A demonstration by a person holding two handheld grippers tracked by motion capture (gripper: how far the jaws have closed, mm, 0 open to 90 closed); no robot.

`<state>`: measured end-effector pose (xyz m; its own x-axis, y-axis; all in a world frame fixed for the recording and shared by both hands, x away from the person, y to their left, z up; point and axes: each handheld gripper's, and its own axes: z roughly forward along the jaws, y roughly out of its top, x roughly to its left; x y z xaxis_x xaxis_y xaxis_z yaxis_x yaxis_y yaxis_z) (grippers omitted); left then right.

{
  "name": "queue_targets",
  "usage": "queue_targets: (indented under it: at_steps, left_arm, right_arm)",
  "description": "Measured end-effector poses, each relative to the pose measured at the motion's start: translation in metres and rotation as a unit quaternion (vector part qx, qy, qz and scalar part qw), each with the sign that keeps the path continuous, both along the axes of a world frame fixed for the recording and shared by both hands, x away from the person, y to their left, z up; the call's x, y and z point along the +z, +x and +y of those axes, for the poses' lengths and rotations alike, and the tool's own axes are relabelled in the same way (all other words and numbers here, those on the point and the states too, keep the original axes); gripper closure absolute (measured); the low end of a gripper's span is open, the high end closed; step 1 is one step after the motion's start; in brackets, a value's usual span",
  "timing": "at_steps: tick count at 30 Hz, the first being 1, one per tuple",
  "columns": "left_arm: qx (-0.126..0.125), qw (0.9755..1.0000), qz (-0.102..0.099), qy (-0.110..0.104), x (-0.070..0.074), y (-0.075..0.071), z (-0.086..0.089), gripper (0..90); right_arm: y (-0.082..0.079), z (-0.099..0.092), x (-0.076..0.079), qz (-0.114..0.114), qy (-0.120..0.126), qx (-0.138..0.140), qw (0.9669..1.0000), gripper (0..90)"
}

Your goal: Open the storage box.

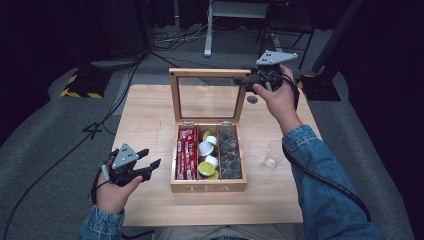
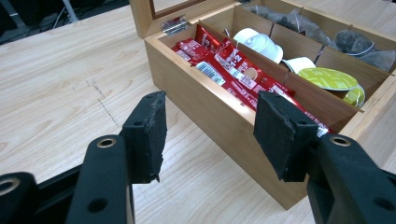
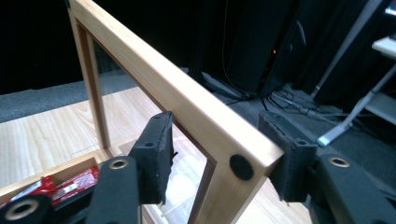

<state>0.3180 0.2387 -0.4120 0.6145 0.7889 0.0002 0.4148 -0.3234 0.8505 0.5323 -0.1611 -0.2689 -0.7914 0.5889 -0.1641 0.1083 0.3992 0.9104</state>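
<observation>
Clear cup [image 1: 272, 153] beside tea box [image 1: 208, 188]

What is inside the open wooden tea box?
The tea box has three compartments: red packets left, white and green capsules middle, dark tea bags right. Whatever lies beneath those top layers is covered.

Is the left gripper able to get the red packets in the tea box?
Probably yes. The lid stands open, the red packets lie uncovered in the compartment nearest the left gripper, and its jaws are open with nothing between.
</observation>
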Motion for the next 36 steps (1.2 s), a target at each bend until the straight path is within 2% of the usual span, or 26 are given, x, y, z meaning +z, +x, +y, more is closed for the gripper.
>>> queue_targets:
  at_steps: [3, 7, 16, 28, 30, 33, 36]
  left_arm:
    - [-0.002, 1.0, 0.003, 0.001, -0.002, 0.001, -0.001, 44.2]
    - [-0.005, 1.0, 0.002, 0.004, -0.001, 0.002, -0.002, 43.9]
    - [0.001, 1.0, 0.005, 0.001, -0.002, 0.002, 0.0, 41.4]
    - [0.0, 0.9999, 0.011, 0.003, -0.006, 0.004, -0.001, 41.2]
    - [-0.001, 0.9998, 0.018, 0.0, -0.008, 0.005, -0.001, 40.8]
    - [-0.001, 0.9997, 0.023, 0.008, -0.01, 0.008, 0.001, 40.4]
    - [-0.001, 0.9994, 0.034, -0.001, -0.013, 0.01, 0.003, 39.8]
  right_arm:
    - [0.009, 0.004, -0.004, 0.005, -0.006, -0.01, 0.9999, 44.1]
    - [0.019, 0.006, -0.011, 0.018, -0.003, -0.018, 0.9997, 41.1]
    - [0.035, 0.004, -0.04, 0.05, -0.014, -0.027, 0.9983, 39.0]
    - [0.045, 0.0, -0.061, 0.075, -0.01, -0.042, 0.9963, 37.1]
    - [0.047, 0.0, -0.063, 0.078, -0.009, -0.045, 0.9959, 36.5]
    - [0.048, -0.001, -0.066, 0.084, -0.009, -0.045, 0.9954, 36.4]
    - [0.047, 0.0, -0.066, 0.085, -0.013, -0.048, 0.9951, 34.6]
